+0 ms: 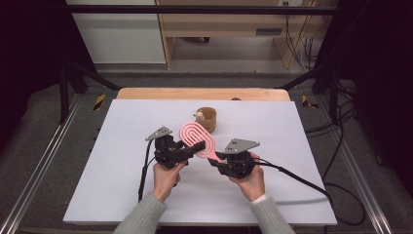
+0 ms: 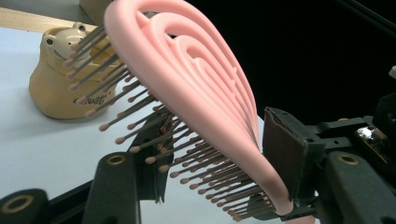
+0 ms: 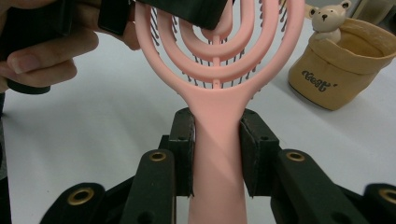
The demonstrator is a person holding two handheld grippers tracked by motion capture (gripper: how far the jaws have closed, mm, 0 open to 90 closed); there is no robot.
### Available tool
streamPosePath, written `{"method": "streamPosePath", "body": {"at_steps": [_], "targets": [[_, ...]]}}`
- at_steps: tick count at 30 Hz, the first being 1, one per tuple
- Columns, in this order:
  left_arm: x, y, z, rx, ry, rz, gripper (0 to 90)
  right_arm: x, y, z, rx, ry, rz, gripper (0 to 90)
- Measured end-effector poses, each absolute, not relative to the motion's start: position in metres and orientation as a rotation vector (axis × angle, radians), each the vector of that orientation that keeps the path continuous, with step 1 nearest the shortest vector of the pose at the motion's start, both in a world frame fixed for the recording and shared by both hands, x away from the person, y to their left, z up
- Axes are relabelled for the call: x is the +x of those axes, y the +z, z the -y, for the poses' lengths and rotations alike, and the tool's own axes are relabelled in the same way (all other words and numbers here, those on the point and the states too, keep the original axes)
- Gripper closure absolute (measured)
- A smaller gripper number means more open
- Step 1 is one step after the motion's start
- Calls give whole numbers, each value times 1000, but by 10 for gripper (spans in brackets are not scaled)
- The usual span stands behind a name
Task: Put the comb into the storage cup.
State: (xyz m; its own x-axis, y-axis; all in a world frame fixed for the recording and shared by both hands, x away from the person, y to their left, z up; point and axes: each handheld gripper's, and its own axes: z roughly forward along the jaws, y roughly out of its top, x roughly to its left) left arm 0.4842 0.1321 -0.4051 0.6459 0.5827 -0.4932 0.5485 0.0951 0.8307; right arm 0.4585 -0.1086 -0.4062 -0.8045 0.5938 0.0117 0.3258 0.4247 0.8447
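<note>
Pink hairbrush (image 1: 197, 137), one, gripped by two tongs; one tan holder (image 1: 207, 118).

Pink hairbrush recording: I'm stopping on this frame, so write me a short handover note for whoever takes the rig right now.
Right gripper: shut on the handle of the pink hairbrush, holding it above the white table.
Left gripper: jaws around the brush head, one at the bristles, one at the back. Whether the pads press yet is unclear.
Tan bear pouch: stands upright on the table just beyond the brush, apart from it and untouched.
Done: brush lifted off the table and brought between both grippers.
Left: probably seat the left grip before the right lets go. Where the brush then goes is undecided, perhaps the pouch.
</note>
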Motion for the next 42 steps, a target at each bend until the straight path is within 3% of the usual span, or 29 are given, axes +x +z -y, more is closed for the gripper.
{"method": "streamPosePath", "body": {"at_steps": [24,42], "targets": [[476,-400,-130,1489,-3,-918,613,458,-408,107,787,1345,-2407,708],[471,-396,-126,1493,39,-868,631,459,-407,107,786,1370,-2419,697]]}}
